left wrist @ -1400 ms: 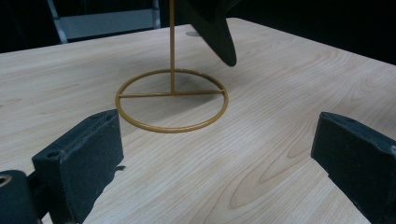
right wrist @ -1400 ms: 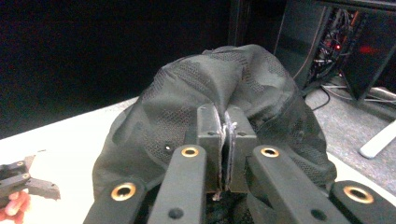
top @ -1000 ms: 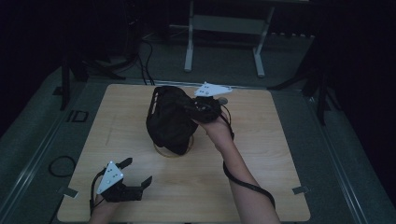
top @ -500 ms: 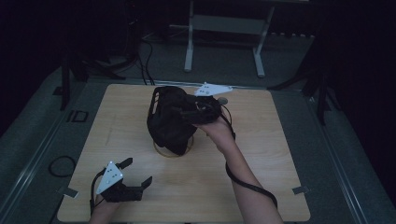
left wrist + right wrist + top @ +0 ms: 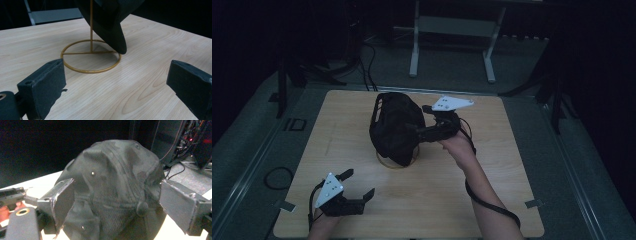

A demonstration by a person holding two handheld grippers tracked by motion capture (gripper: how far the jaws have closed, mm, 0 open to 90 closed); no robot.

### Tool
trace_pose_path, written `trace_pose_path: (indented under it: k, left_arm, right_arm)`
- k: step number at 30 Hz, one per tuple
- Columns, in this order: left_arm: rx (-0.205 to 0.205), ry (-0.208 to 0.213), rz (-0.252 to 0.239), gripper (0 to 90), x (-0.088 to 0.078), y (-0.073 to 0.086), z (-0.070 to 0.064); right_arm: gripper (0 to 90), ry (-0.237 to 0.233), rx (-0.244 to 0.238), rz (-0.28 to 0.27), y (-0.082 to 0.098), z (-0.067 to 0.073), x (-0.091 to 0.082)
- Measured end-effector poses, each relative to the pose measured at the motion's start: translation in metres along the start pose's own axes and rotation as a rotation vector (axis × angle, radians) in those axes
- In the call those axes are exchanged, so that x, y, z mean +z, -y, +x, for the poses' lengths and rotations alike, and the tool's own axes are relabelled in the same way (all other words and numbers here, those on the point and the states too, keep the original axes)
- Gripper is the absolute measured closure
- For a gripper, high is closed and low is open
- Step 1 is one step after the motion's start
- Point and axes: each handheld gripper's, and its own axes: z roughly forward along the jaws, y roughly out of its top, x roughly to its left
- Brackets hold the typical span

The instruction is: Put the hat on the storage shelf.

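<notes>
A black cap [image 5: 394, 127] hangs tilted on a gold wire stand [image 5: 384, 162] at the middle of the wooden table [image 5: 512, 165]. My right gripper [image 5: 419, 121] is at the cap's right side, open. In the right gripper view its jaws stand wide apart on either side of the cap's crown [image 5: 117, 182]. My left gripper [image 5: 360, 182] rests open near the table's front left corner, well apart from the stand. In the left gripper view its wide jaws frame the stand's post [image 5: 91, 37], and the cap's brim [image 5: 110, 22] hangs over the ring.
The person's right forearm [image 5: 477, 185] crosses the front right of the table, with a cable trailing along it. Beyond the far edge stand a metal frame [image 5: 452, 30] and floor cables [image 5: 367, 65]. A cable loop [image 5: 277, 177] lies on the floor at left.
My right gripper has edged a little left and down against the cap's side. The cap, the stand and my left gripper have hardly moved.
</notes>
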Motion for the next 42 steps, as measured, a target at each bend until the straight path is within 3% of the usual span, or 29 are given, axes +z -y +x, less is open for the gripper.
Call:
trace_pose_path:
  k: [21,42]
  left_arm:
    - [-0.003,0.0,0.006,2.8,0.001,0.002,-0.001]
    - [0.013,0.011,0.034,2.8,0.005,0.007,-0.004]
  right_arm:
    - [12.9,0.009,-0.027,0.043,0.055,0.003,-0.022]
    - [13.3,-0.106,-0.041,0.096,0.118,0.017,-0.031]
